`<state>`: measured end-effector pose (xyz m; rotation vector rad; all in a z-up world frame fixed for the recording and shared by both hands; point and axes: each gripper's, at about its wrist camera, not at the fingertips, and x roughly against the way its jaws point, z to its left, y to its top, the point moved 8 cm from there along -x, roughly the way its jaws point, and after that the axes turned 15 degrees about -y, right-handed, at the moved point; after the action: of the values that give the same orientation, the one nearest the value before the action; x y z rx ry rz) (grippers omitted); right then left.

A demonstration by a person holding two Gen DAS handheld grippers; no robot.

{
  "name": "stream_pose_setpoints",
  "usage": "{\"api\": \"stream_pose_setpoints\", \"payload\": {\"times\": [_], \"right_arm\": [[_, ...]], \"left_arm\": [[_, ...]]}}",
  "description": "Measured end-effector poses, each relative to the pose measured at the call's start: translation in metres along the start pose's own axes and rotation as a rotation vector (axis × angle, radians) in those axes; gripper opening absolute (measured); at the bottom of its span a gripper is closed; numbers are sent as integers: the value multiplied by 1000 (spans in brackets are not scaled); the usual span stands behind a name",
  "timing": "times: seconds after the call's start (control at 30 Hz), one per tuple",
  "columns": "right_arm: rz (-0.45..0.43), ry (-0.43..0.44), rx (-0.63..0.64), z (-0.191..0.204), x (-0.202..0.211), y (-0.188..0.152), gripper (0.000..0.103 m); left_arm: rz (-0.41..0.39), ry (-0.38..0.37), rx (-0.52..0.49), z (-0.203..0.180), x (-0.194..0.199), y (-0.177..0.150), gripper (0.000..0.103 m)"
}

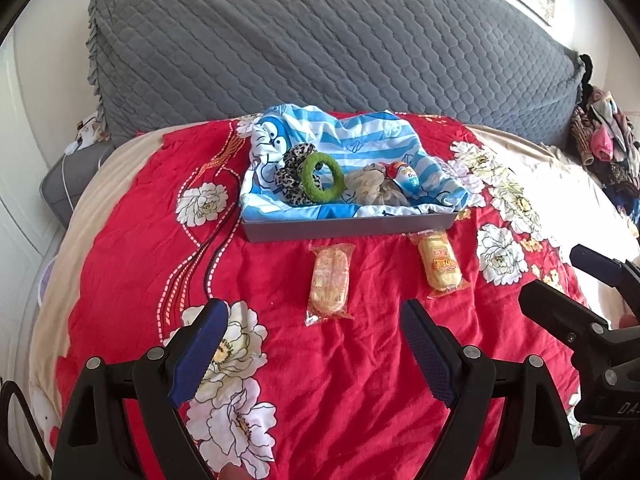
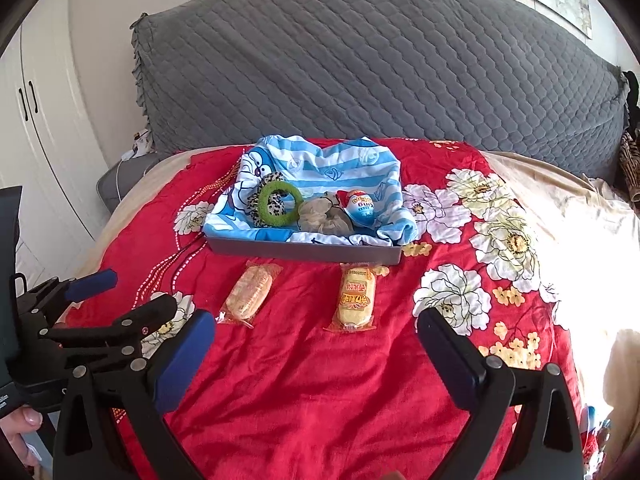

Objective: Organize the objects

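Two wrapped snack cakes are lying on the red floral bedspread (image 1: 360, 400) in front of us — the paler snack cake (image 1: 330, 285) on the left and the yellow snack cake (image 1: 439, 264) with the orange label on the right, well apart from each other. Both are sitting just short of the grey tray (image 1: 348, 229), which is lined with a blue striped cartoon cloth (image 1: 360, 136).

Inside the tray we're seeing a green ring scrunchie (image 1: 323, 178) leaning against a leopard-print scrunchie (image 1: 292, 176), then a beige gauzy scrunchie (image 1: 374, 187) beside it, and a chocolate egg (image 1: 406, 178) in its wrapper touching that one on the right.

We're holding the left claw (image 1: 316, 348) spread wide over bare bedspread, nothing between its blue pads, with the paler cake just beyond it. The right claw (image 2: 316, 356) is likewise gaping wide and pinching nothing — the yellow cake is lying just past its tips. Each claw is poking into the edge of the other's view.

A grey quilted headboard cover (image 1: 320, 40) is filling the background behind the bed.
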<state>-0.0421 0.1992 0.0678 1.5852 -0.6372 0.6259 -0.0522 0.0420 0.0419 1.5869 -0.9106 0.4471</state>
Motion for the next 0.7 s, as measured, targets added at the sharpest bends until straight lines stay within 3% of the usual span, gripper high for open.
{"api": "stream_pose_setpoints", "payload": {"times": [0.7], "right_arm": [[17, 9, 14, 4, -4, -14, 102]], "left_arm": [[17, 0, -6, -2, -5, -11, 89]]}}
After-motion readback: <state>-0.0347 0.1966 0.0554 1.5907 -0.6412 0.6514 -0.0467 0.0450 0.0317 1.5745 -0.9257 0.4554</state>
